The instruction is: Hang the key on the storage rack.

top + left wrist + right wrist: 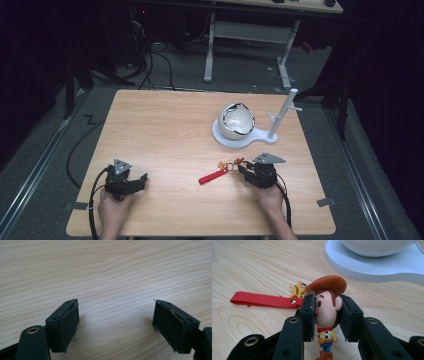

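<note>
A small cowboy figure keychain with a brown hat stands between my right gripper's pads, which press on both sides of its head. Its red strap and gold star charm lie on the wood to the left. In the high view the right gripper is at the front right, with the figure and the red strap to its left. My left gripper rests at the front left. Its jaws stand wide apart over bare wood in the left gripper view.
A white stand base at the back right carries a white round bowl-like shell and a slanted white post. The base's edge lies just beyond the figure. The wooden table ends close behind both hands.
</note>
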